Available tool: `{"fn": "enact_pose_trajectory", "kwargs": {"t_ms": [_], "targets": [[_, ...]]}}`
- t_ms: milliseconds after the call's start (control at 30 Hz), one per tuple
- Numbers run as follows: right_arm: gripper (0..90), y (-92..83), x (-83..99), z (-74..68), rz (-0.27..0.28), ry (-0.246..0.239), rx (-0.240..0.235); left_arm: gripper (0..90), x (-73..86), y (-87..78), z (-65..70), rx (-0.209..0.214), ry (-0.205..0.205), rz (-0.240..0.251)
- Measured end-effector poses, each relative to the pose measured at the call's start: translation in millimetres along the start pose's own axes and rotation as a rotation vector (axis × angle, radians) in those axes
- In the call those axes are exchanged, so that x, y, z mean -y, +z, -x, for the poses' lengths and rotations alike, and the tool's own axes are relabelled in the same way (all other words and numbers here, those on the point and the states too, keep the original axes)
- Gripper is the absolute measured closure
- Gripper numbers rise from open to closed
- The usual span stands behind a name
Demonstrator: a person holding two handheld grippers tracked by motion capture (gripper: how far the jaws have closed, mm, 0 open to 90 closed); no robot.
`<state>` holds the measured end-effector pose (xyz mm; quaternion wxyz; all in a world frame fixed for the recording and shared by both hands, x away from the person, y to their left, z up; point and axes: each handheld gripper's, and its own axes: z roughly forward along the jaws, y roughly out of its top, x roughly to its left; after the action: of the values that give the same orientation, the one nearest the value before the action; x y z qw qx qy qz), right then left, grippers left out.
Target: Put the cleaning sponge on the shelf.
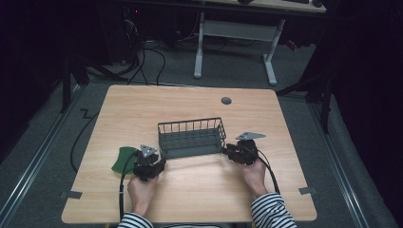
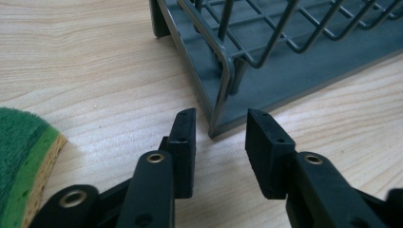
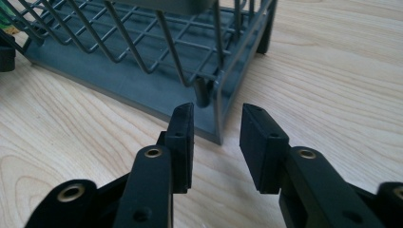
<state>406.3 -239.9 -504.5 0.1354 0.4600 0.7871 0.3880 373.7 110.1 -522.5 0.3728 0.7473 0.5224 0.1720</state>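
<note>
Grey wire basket (image 1: 191, 137): left claw (image 2: 219, 128) and right claw (image 3: 216, 124) each gape before a rounded corner, pinching nothing.

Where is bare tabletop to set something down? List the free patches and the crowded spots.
Free: the wooden table beyond the grey wire basket, up to the grey round grommet, and the near strip between the forearms. Crowded: both near basket corners, with the left gripper, right gripper and green sponge.
</note>
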Motion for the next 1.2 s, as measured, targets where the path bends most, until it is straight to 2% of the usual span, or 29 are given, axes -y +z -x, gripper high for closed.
{"fn": "enact_pose_trajectory", "kwargs": {"t_ms": [133, 233, 433, 500, 600, 733, 800, 867, 967, 1133, 1200], "targets": [[71.6, 2.9, -3.3, -2.2, 0.016, -0.027, 0.011, 71.7, -0.4, 4.1, -1.5, 0.013, -0.017, -0.003], [76.6, 5.7, -4.9, -1.5, 0.002, -0.023, 0.008, 76.1, -4.8, 4.7, 1.8, 0.004, 0.019, -0.023], [84.6, 10.3, -5.1, 2.3, -0.001, -0.024, 0.007, 85.0, -17.7, 0.9, 3.9, -0.012, 0.03, -0.025], [84.9, 10.0, -5.0, 2.2, -0.002, -0.029, 0.013, 85.5, -20.3, 2.2, 6.4, -0.024, 0.053, -0.038], [85.4, 8.6, -4.8, 2.8, -0.003, -0.042, 0.03, 85.9, -24.2, 3.9, 7.4, -0.014, 0.049, -0.051], [85.7, 5.7, -4.8, 7.3, 0.005, -0.032, 0.042, 86.0, -32.9, 8.9, 10.3, -0.001, 0.062, -0.072], [85.7, 4.4, -4.3, 10.4, 0.004, -0.019, 0.049, 86.0, -38.0, 13.8, 12.3, -0.002, 0.085, -0.09], [85.7, 4.1, -3.5, 13.6, 0.002, -0.014, 0.059, 86.3, -42.7, 19.4, 12.8, 0.012, 0.082, -0.096], [85.6, 3.0, -2.9, 20.0, 0.003, 0.007, 0.068, 86.3, -52.2, 27.0, 16.6, 0.012, 0.11, -0.115], [85.6, 2.8, -6.3, 33.6, 0.016, 0.055, 0.104, 86.4, -68.6, 42.5, 18.6, 0.024, 0.097, -0.13], [85.6, 2.9, -7.3, 35.0, 0.016, 0.058, 0.111, 86.4, -74.5, 48.7, 19.4, 0.028, 0.092, -0.131]]}}
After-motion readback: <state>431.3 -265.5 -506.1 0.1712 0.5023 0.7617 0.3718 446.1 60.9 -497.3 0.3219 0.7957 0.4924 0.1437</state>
